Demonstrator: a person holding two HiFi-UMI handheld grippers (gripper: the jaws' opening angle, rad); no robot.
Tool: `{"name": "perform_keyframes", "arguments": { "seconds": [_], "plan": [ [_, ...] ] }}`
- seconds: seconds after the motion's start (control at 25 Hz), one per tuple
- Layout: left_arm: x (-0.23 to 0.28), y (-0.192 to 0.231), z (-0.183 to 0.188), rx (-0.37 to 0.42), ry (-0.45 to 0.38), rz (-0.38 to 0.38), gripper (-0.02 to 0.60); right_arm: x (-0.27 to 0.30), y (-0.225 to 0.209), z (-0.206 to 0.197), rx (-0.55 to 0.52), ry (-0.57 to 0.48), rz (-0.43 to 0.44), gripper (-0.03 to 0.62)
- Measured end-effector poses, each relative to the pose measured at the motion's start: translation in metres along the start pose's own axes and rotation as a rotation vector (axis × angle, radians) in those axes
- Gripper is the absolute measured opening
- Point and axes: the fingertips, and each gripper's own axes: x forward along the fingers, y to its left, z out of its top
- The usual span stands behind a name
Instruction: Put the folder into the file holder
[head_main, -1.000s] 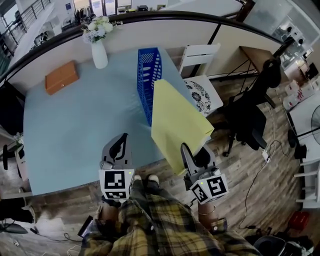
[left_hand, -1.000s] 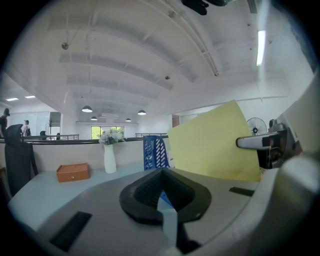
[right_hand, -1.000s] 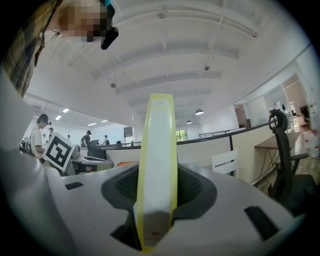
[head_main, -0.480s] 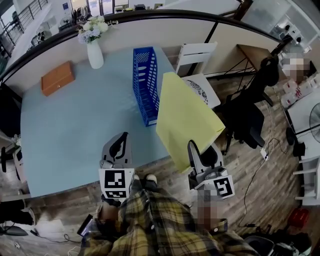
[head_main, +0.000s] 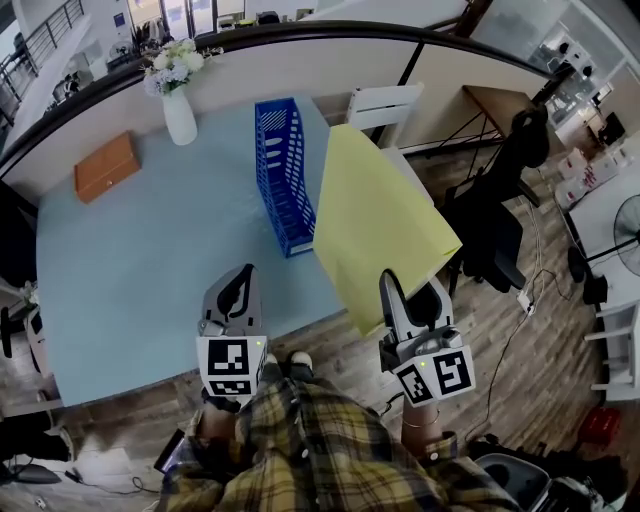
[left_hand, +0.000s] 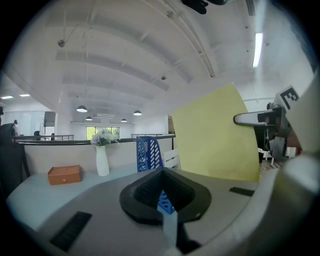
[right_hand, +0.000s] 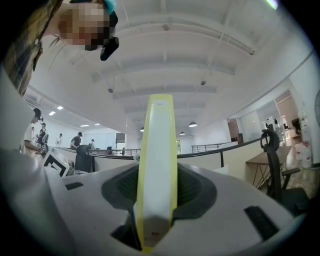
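The yellow folder stands on edge in the air, beside and to the right of the blue file holder, off the table's right edge. My right gripper is shut on the folder's near lower edge. In the right gripper view the folder runs edge-on between the jaws. The file holder stands upright and empty on the light blue table. My left gripper hangs over the table's front edge, shut with nothing in it. The left gripper view shows the folder to the right of the file holder.
A white vase of flowers and an orange box sit at the table's far side. A white chair stands behind the folder and a black office chair to its right. A low wall borders the table's far edge.
My right gripper has carried the folder a little to the right and farther away, and its top now reaches higher. The left gripper has stayed where it was.
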Motion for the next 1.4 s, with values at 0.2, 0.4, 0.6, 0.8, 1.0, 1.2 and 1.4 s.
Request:
{"name": "perform_keyframes", "arguments": {
  "seconds": [0.2, 0.4, 0.6, 0.8, 1.0, 1.2, 1.4],
  "plan": [
    [0.005, 0.004, 0.002, 0.001, -0.008, 0.007, -0.008, 0.006, 0.000, 0.011, -0.003, -0.021, 0.002, 0.167],
    [0.007, 0.004, 0.004, -0.003, -0.016, 0.007, -0.008, 0.009, 0.002, 0.024, -0.017, -0.039, 0.009, 0.167],
    [0.011, 0.005, 0.006, -0.008, -0.021, 0.005, -0.008, 0.016, 0.003, 0.036, -0.024, -0.067, 0.019, 0.167],
    [0.013, 0.010, 0.008, -0.007, -0.025, 0.009, -0.008, 0.036, 0.010, 0.039, -0.035, -0.076, 0.051, 0.167],
    [0.015, 0.016, 0.009, -0.008, -0.023, 0.021, -0.008, 0.056, 0.016, 0.042, -0.032, -0.089, 0.078, 0.167],
    [0.017, 0.028, 0.006, -0.013, -0.015, 0.043, -0.008, 0.081, 0.022, 0.039, -0.031, -0.100, 0.092, 0.167],
    [0.021, 0.041, 0.004, -0.017, -0.006, 0.064, -0.008, 0.107, 0.026, 0.035, -0.022, -0.114, 0.087, 0.167]
  ]
}}
